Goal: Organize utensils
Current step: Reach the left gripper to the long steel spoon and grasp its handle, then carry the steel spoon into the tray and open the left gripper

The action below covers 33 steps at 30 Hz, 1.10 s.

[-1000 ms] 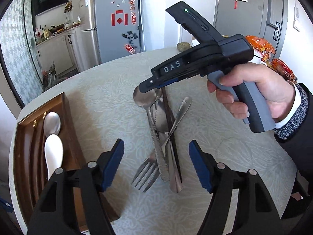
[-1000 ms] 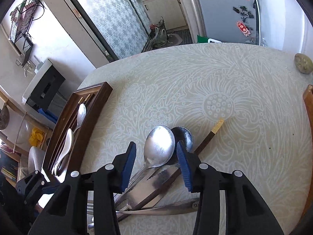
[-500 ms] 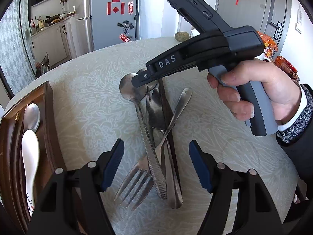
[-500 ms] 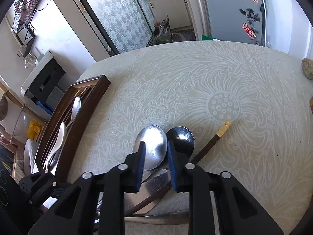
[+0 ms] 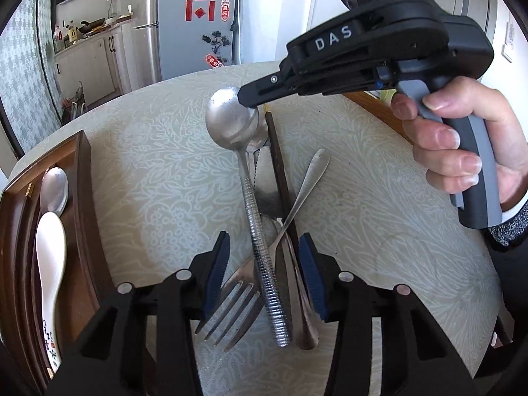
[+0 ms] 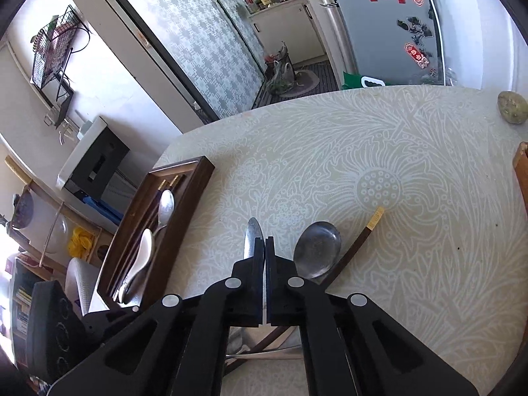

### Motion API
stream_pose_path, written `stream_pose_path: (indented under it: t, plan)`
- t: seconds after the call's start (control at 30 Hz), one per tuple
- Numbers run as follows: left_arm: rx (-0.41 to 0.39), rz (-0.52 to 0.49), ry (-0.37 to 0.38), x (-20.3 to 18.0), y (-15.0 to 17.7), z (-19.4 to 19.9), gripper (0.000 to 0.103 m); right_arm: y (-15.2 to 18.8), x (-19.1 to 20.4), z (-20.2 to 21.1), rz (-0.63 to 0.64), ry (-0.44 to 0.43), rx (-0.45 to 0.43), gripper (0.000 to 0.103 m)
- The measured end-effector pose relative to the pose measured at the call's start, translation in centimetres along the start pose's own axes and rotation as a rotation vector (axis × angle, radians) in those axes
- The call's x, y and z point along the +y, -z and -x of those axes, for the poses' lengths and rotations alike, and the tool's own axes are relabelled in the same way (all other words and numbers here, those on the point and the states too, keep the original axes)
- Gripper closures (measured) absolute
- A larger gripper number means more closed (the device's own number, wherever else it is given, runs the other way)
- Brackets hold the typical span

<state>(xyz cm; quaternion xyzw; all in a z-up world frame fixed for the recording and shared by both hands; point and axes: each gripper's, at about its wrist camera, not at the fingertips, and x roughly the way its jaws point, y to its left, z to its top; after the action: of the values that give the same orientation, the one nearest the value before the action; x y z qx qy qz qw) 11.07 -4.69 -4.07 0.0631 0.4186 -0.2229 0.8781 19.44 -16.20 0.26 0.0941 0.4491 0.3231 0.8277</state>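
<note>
Utensils (image 5: 264,231) are piled on the table (image 5: 165,165). One spoon's (image 5: 232,122) bowl is clamped edge-on by the right gripper (image 6: 265,247). The pile's handles are straddled by the left gripper (image 5: 264,270), held narrowly apart and touching nothing.

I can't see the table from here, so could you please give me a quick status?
Right claw shut on large spoon bowl. Left claw open over pile handles. Fork crosses spoon's handle.

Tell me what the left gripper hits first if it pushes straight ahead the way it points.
Probably the ridged spoon handle, lying between the open left gripper fingers atop the fork; depth is unclear.
</note>
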Motion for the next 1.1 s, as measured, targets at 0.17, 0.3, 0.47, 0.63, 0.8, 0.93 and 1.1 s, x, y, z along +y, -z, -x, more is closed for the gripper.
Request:
stream_pose_path:
  t: [0.17, 0.3, 0.47, 0.63, 0.8, 0.93, 1.1]
  plan:
    - [-0.008, 0.007, -0.013, 0.1, 0.0, 0.2, 0.076, -0.2, 1.1, 0.8, 0.01, -0.011, -0.018, 0.102]
    - [-0.013, 0.006, -0.025, 0.5, 0.0, 0.9, 0.089, -0.2, 1.8, 1.0, 0.023, -0.006, -0.018, 0.102]
    - [-0.027, 0.01, -0.04, 1.0, 0.3, 2.2, 0.09, -0.3, 3.2, 1.2, 0.043, 0.007, -0.019, 0.102]
    - [-0.057, 0.031, -0.043, 2.2, 0.9, 4.0, 0.091, -0.6, 5.6, 1.3, 0.071, 0.013, -0.021, 0.102]
    - [-0.083, 0.044, -0.086, 4.2, 1.7, 6.8, 0.091, -1.3, 9.0, -0.2, 0.098, -0.011, -0.018, 0.102]
    - [-0.084, 0.097, -0.128, 7.4, 2.9, 8.1, 0.091, -2.2, 12.2, -3.1, 0.141, -0.031, 0.008, 0.102]
    - [-0.082, 0.169, -0.173, 11.5, 4.0, 8.8, 0.092, -3.4, 15.0, -6.9, 0.163, -0.063, 0.038, 0.102]
